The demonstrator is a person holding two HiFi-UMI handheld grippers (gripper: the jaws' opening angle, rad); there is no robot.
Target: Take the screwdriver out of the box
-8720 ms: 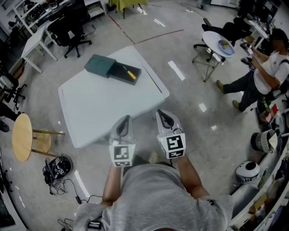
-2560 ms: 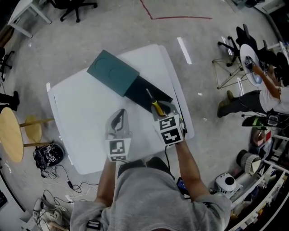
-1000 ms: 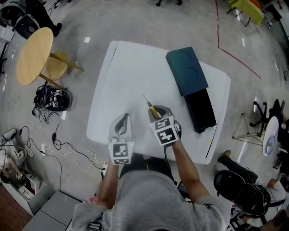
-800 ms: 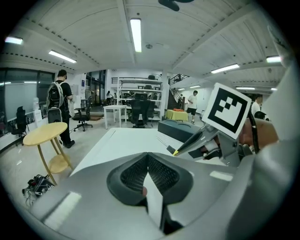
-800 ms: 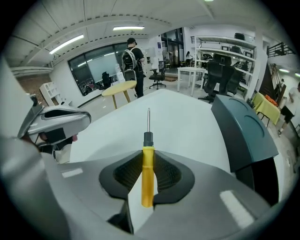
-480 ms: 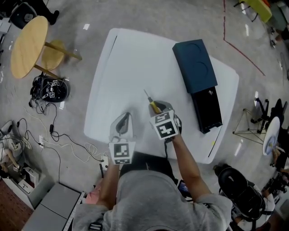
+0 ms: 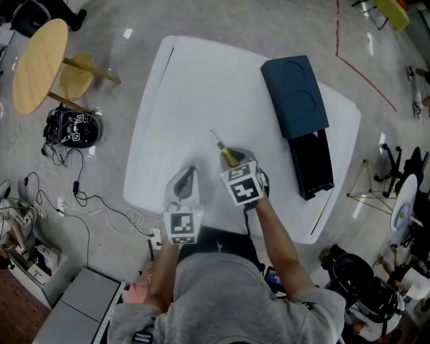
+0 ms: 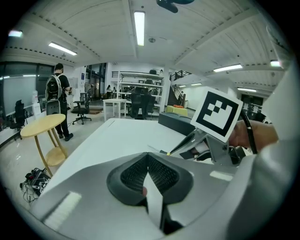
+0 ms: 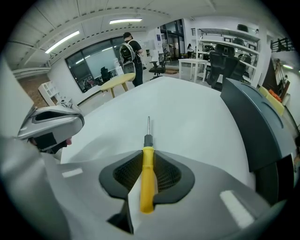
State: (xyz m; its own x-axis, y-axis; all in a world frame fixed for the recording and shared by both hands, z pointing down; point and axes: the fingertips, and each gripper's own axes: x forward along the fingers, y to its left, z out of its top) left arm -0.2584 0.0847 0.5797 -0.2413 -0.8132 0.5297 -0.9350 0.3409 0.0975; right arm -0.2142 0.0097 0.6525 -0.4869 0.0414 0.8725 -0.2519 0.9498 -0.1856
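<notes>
Screwdriver (image 9: 147, 165), one: light, stiff, slick yellow handle (best taken mid-handle), was clamped in right tool (image 7: 234, 158) over tabletop (image 7: 188, 94), clear of box (image 7: 301, 114); left tool (image 8: 148, 169) jaws together, empty.

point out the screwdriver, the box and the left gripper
screwdriver (image 9: 147, 164), right gripper view, on its yellow handle
box (image 7: 295, 94), head view, on its dark blue cover
left gripper (image 8: 147, 157), left gripper view, where its shut jaws meet

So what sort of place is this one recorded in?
Probably an open-plan lab or workshop: office chairs and shelving at the back, loose cables on a bare floor, strip lights overhead.
</notes>
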